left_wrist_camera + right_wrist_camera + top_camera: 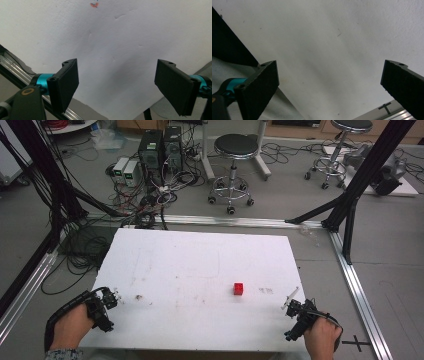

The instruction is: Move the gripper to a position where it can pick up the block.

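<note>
White foam desk (200, 265) carries a red cube (238, 289) nearer the right tool (295, 312); both tools, the left tool (106, 301) included, gape wide and empty, so the right should probably reach in squarely.

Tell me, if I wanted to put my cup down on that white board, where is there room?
Nearly anywhere. The white board is bare across its far half and its middle left. A small red cube sits right of centre. Only the near corners are taken: the left gripper hangs over one, the right gripper over the other, both with jaws open. The floor beyond is crowded with cables and stools.
</note>
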A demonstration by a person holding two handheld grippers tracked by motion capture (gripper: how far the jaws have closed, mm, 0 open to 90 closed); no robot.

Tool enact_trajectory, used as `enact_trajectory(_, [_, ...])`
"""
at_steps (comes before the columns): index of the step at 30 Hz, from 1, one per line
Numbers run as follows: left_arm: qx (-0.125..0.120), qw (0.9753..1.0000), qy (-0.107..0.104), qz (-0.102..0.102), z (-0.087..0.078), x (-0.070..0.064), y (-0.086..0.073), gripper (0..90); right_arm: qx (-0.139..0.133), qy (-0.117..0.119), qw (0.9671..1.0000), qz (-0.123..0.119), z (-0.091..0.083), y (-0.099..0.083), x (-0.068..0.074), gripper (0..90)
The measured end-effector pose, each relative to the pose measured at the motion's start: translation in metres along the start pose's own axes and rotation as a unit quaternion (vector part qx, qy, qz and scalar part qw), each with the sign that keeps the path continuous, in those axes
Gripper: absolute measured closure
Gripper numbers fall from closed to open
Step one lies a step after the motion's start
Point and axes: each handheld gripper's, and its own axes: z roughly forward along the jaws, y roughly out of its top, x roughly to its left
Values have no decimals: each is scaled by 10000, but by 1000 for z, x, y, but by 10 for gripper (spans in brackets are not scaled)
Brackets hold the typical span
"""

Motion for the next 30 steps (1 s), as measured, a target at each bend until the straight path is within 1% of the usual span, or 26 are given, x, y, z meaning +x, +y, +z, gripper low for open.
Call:
enact_trajectory(3, [19,10000,-33,18,-2,0,0,198,7,-4,10000,-25,0,1,0,8])
enact_trajectory(6, [-27,10000,14,-30,-2,0,-1,198,22,29,10000,-53,1,1,1,8])
enact_trajectory(9, [-44,10000,1,-25,-2,0,-1,198,18,36,10000,-51,1,1,1,8])
enact_trajectory(23, [-113,9999,3,-97,-2,2,-2,200,-28,-35,10000,-54,3,0,1,8])
enact_trajectory(24, [-141,9999,7,-94,-2,2,-2,200,-81,-26,10000,-46,4,-2,1,8])
enact_trajectory(26, [-182,9998,-9,-109,-2,2,-3,201,-193,-86,9998,12,5,-7,0,8])
enact_trajectory(27, [-182,9998,-9,-109,-2,2,-3,201,-193,-86,9998,12,5,-7,0,8])
enact_trajectory(28, [-177,9998,7,-109,-2,2,-2,201,-222,-72,9997,40,6,-12,-2,8])
enact_trajectory(30, [-173,9998,-14,-89,-2,2,-2,203,-193,-99,9998,41,7,-15,-2,8])
